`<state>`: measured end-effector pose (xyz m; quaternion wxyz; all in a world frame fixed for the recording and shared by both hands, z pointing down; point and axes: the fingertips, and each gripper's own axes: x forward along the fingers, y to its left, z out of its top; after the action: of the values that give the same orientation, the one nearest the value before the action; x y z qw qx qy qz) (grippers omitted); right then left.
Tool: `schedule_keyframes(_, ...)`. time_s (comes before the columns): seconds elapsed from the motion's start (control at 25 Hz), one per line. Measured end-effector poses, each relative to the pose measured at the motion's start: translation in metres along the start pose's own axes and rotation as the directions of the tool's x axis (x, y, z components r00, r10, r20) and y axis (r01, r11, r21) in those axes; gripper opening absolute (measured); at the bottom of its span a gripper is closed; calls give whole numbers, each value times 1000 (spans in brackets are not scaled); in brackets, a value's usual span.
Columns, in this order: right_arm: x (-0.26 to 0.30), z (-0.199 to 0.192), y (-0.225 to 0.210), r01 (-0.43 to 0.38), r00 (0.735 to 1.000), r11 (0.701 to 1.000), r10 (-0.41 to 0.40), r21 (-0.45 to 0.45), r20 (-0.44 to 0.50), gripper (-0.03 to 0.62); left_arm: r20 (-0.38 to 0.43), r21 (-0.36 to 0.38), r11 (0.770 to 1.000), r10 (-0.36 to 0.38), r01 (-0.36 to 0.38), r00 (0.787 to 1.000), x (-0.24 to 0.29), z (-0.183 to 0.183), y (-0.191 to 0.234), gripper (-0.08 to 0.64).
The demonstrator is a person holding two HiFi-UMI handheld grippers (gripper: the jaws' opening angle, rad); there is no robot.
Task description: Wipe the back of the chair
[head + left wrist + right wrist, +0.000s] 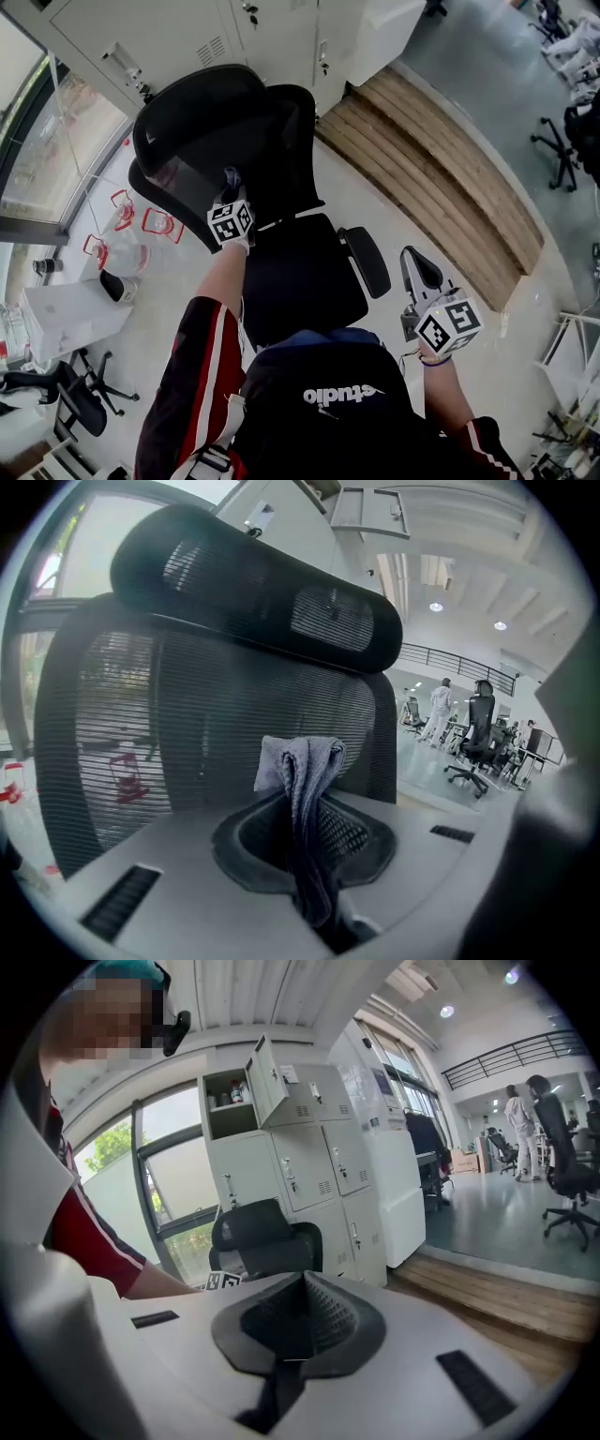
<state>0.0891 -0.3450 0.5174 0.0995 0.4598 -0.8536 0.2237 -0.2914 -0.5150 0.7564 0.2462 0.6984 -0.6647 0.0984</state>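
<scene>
Office chair w/ black mesh back [187, 714], in front of white lockers [281, 28]. Left gripper [307, 832] clamped on grey cloth [302, 761], held close to mesh. Right gripper [298, 1321] closed, nothing in it, off to right of seat [300, 277].

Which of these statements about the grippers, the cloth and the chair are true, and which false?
1. The left gripper is shut on a grey cloth. True.
2. The right gripper holds a bottle. False: its jaws are together with nothing between them.
3. The cloth is held up before the mesh back of the chair. True.
4. The chair lies tipped on its side. False: it stands upright.
5. Every locker door is shut. False: one upper door stands open.
</scene>
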Motion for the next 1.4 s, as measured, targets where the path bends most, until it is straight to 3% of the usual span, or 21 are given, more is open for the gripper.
schedule_keyframes(0.28,-23,-4,-29,68,998,997,-69,38,11,14,-22,44,992,-116,117,993,46,3,-88,55)
schedule_keyframes(0.56,-55,-10,-66,171,984,982,-174,84,25,14,-65,90,969,-226,232,972,89,-6,-172,55)
schedule_keyframes(0.84,-80,-17,-90,219,975,969,-222,111,17,14,-65,88,947,-303,308,951,84,-13,-230,55)
schedule_keyframes(1.08,-55,-4,-58,105,994,992,-107,72,31,14,-25,36,966,-255,256,967,29,-14,-192,55)
schedule_keyframes(1.4,-12,-1,21,-88,996,996,88,-10,5,14,21,8,998,-62,61,998,-74,-29,-51,55)
